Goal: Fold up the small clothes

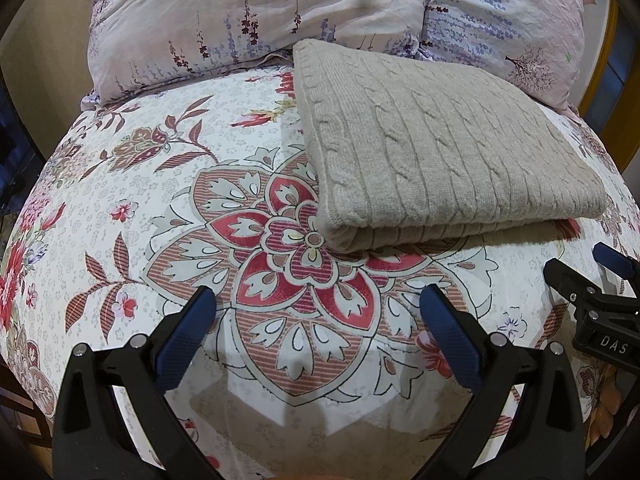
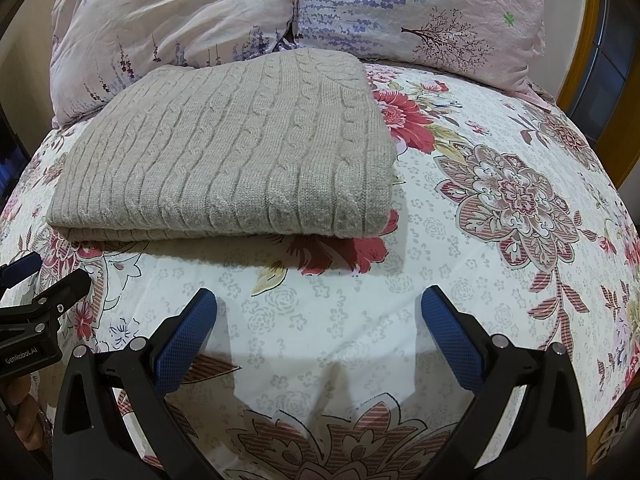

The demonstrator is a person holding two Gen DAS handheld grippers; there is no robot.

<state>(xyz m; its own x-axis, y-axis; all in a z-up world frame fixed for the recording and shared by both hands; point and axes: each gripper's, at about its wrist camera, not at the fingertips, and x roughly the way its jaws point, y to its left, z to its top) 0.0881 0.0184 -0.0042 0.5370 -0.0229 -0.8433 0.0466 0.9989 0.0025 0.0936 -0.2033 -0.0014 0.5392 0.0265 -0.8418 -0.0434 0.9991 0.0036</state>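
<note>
Flowery bed sheet (image 1: 168, 216) all around, white with big red and pink blooms, soft and a bit bumpy. Two pale pillows (image 1: 224, 24) at the back, with purple stems and a little dark tree printed on them.

Grey cable-knit sweater (image 1: 440, 152) right in the middle of the bed, just in front of the pillows, maybe touching them at the far edge. Already folded into a neat thick square, with the rounded fold edge toward the claws. Probably laid flat there so the layers stay put and do not slide open. Looks close to done, or maybe ready for one more fold.

Left gripper (image 1: 318, 300) low over the sheet, near the sweater's front edge but not touching it. Blue fingers (image 1: 188, 328) spread wide, nothing held. Right gripper (image 2: 318, 300) also wide and holding nothing, just in front of the sweater. Both probably kept off the cloth so as not to mess up the fold.

White letters "DAS" on the right tool in the left view. "GenRobot.AI" on the left tool in the right view. A bit of a hand (image 2: 24, 412) down in the corner, gripping that tool
</note>
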